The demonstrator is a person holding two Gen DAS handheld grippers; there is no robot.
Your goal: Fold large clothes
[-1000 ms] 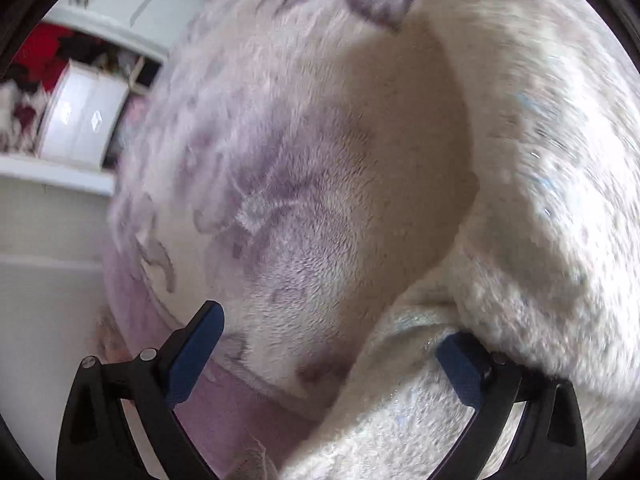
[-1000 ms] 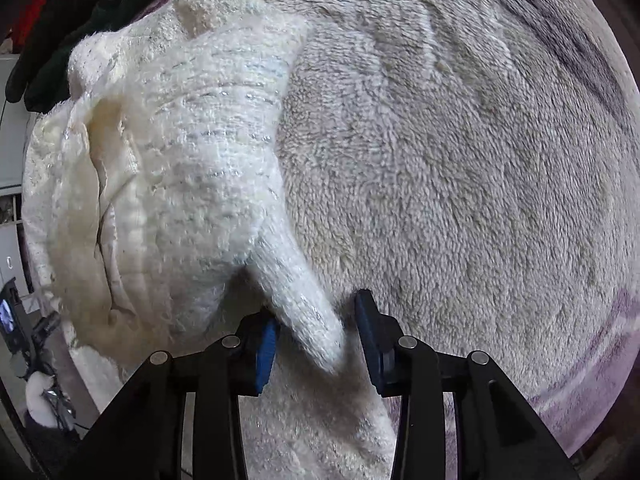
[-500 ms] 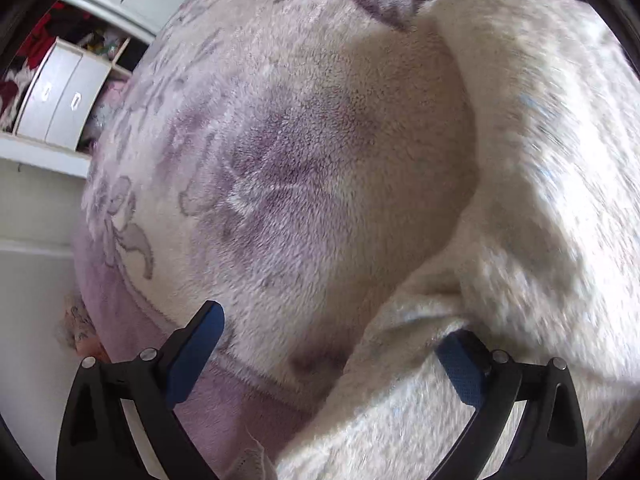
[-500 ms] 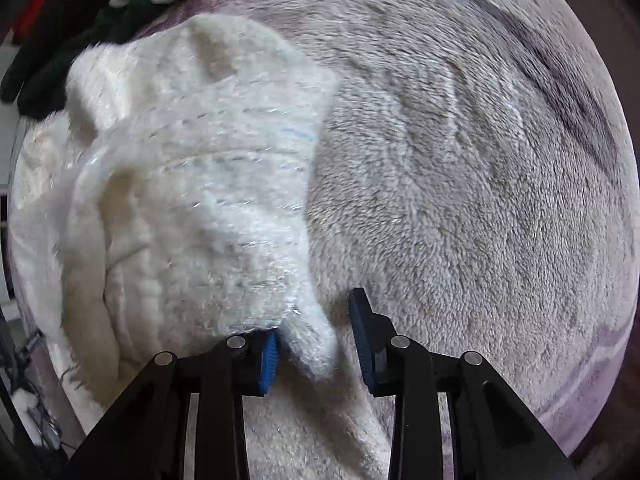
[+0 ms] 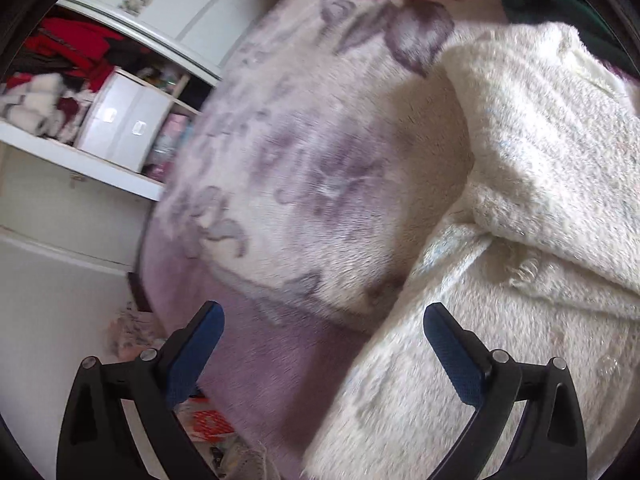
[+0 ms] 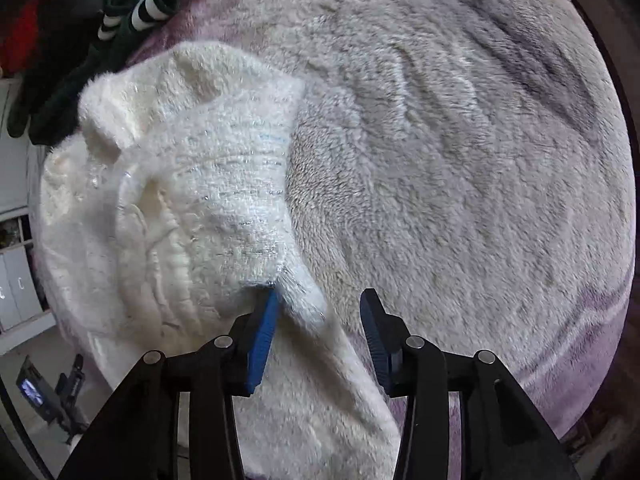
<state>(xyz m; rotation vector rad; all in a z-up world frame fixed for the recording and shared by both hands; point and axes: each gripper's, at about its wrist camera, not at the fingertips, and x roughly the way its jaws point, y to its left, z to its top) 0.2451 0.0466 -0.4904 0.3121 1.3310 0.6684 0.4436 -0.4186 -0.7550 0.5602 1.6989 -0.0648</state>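
Note:
A fluffy cream sweater (image 5: 532, 208) lies partly folded on a pale blanket with purple flowers (image 5: 304, 152). My left gripper (image 5: 320, 344) is open and empty above the sweater's left edge. In the right wrist view the sweater (image 6: 192, 208) fills the left half, with a folded layer on top. My right gripper (image 6: 316, 332) is open. A corner of the sweater (image 6: 300, 296) lies loose between its fingers, against the left pad.
White shelves with storage boxes (image 5: 120, 128) and red clothes stand left of the bed. A dark green garment with white stripes (image 6: 132, 12) lies at the sweater's far end. The grey fleece blanket (image 6: 460, 168) spreads to the right.
My right gripper has opened wider and the sweater corner sits loose in it. My left gripper has pulled back from the sweater, so more of the blanket and shelves show.

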